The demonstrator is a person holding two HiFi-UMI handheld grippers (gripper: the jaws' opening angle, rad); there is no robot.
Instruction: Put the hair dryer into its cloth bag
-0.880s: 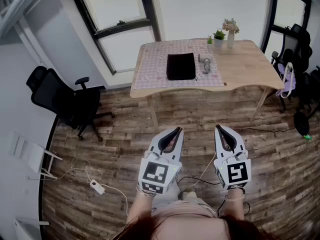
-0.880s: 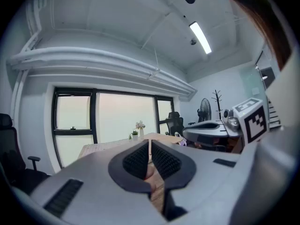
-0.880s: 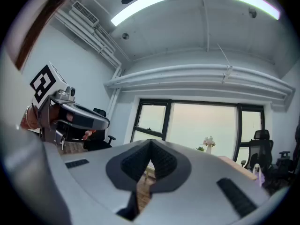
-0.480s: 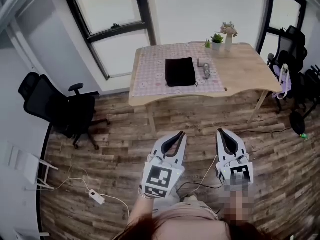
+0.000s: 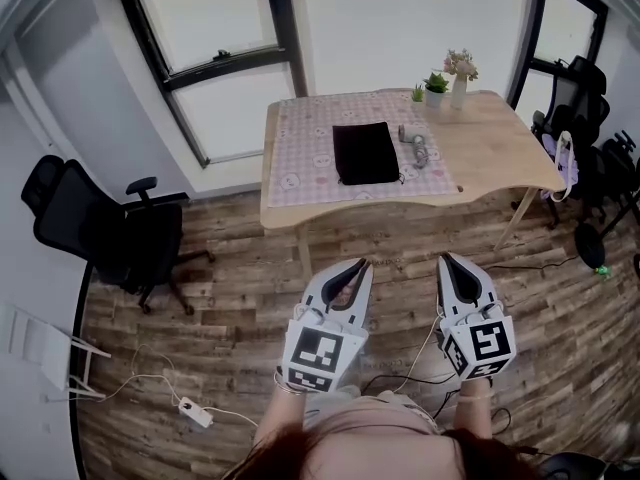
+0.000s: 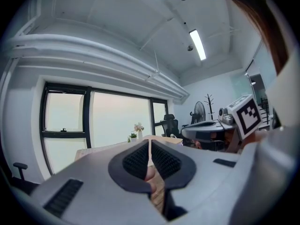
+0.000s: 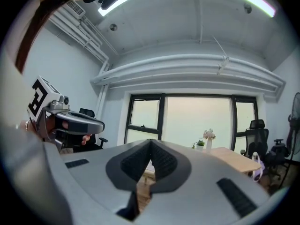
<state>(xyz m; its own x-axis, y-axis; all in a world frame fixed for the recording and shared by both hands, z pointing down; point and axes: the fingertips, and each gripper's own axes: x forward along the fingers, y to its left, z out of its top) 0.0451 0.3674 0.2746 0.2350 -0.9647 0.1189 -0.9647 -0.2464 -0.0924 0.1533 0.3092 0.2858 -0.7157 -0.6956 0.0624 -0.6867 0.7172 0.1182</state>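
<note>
Table (image 5: 500, 153) nearer now; we hold left gripper (image 5: 361, 265), right gripper (image 5: 446, 259) shut, empty. Only head view shows black cloth bag (image 5: 365, 153), hair dryer (image 5: 416, 146).

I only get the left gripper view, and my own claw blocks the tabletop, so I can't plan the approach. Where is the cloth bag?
Observer: The head view shows the black cloth bag lying flat on the pink tablecloth.
Operator: And the hair dryer?
Observer: The hair dryer lies beside the bag, on its right in the head view, not inside it.
Operator: Is the right claw carrying anything?
Observer: No. The right gripper view shows the right claw shut, with nothing between its jaws.
</note>
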